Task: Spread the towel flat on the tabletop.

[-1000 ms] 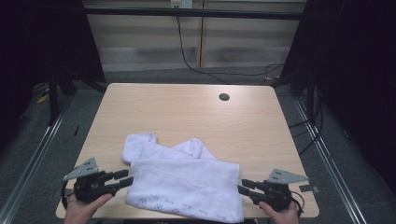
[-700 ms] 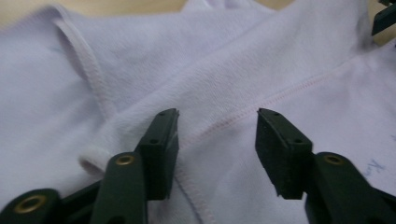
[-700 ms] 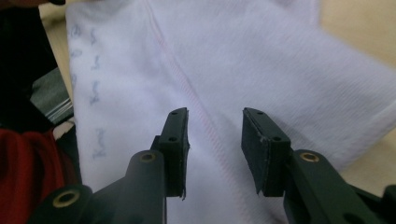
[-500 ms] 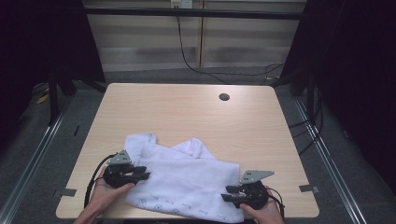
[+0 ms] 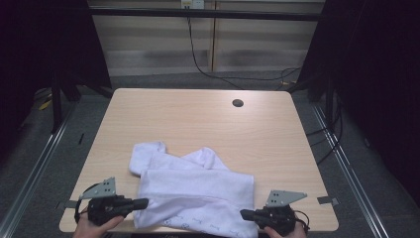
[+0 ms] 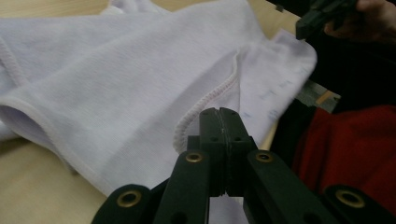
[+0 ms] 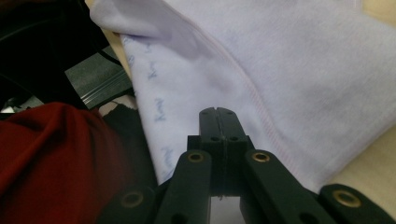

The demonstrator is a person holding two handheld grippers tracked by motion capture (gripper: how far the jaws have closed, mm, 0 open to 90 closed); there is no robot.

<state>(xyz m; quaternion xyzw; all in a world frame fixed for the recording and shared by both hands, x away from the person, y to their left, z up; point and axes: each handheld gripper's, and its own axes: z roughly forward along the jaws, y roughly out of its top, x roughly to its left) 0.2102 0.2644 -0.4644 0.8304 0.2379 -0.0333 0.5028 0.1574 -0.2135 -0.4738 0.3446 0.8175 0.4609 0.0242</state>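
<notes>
A white garment [image 5: 198, 198] lies folded at the near edge of the wooden table [image 5: 198, 119], its printed front edge hanging over the rim. My left gripper [image 5: 143, 202] lies level at the garment's left edge. Its jaws have just closed and now stand pressed together over a pink-stitched hem [image 6: 205, 100]; no fabric shows in the seam at the tip [image 6: 218, 111]. My right gripper [image 5: 243, 214] is at the garment's right front corner. Its jaws have also just closed, and its tip [image 7: 217, 110] rests over the printed cloth [image 7: 280, 70] with nothing visible between the jaws.
A dark round hole [image 5: 237, 103] sits near the table's far right. The far half of the tabletop is bare wood. A black cable [image 5: 208, 64] runs on the floor behind. The person's red clothing [image 6: 355, 149] is close below the table edge.
Both grippers reached inward onto the garment half a second ago, then drew back toward the person and outward to its side edges. Both pairs of jaws went from open to shut.
</notes>
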